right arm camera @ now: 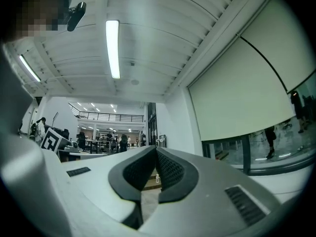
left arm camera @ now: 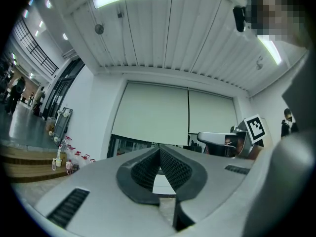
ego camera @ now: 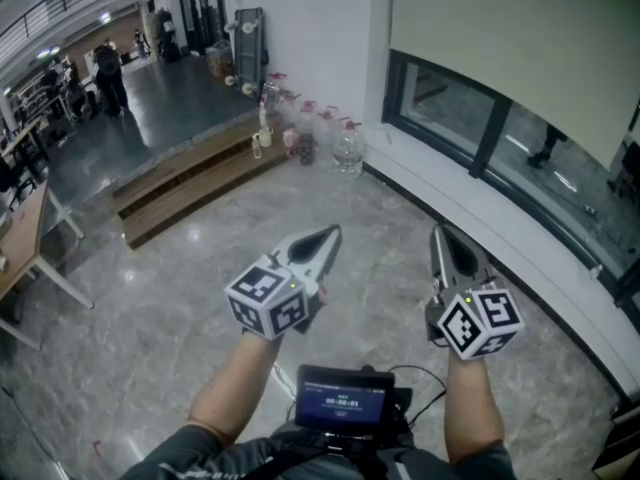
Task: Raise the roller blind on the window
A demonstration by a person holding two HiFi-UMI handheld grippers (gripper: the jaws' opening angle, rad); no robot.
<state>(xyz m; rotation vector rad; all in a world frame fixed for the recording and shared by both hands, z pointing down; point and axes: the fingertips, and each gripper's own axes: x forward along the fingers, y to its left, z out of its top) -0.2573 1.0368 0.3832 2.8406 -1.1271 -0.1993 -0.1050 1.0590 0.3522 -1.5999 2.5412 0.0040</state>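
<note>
The pale roller blind (ego camera: 500, 38) hangs over the upper part of the window (ego camera: 465, 118) at the right, and dark glass shows below its bottom edge. It also fills the middle of the left gripper view as the blind (left arm camera: 158, 115) and the right of the right gripper view as the blind (right arm camera: 242, 93). My left gripper (ego camera: 335, 230) is held level over the floor, shut and empty, its tips together (left arm camera: 159, 149). My right gripper (ego camera: 440, 230) is beside it, nearer the window, also shut with nothing between its jaws (right arm camera: 156, 149). Both are well short of the blind.
A white ledge (ego camera: 520, 258) runs under the window. Several bottles with red tops (ego camera: 320, 138) stand on the floor by the wooden steps (ego camera: 190, 183). A desk (ego camera: 25, 238) is at the left, and people (ego camera: 108, 73) stand far back. A small screen (ego camera: 345, 396) hangs at my chest.
</note>
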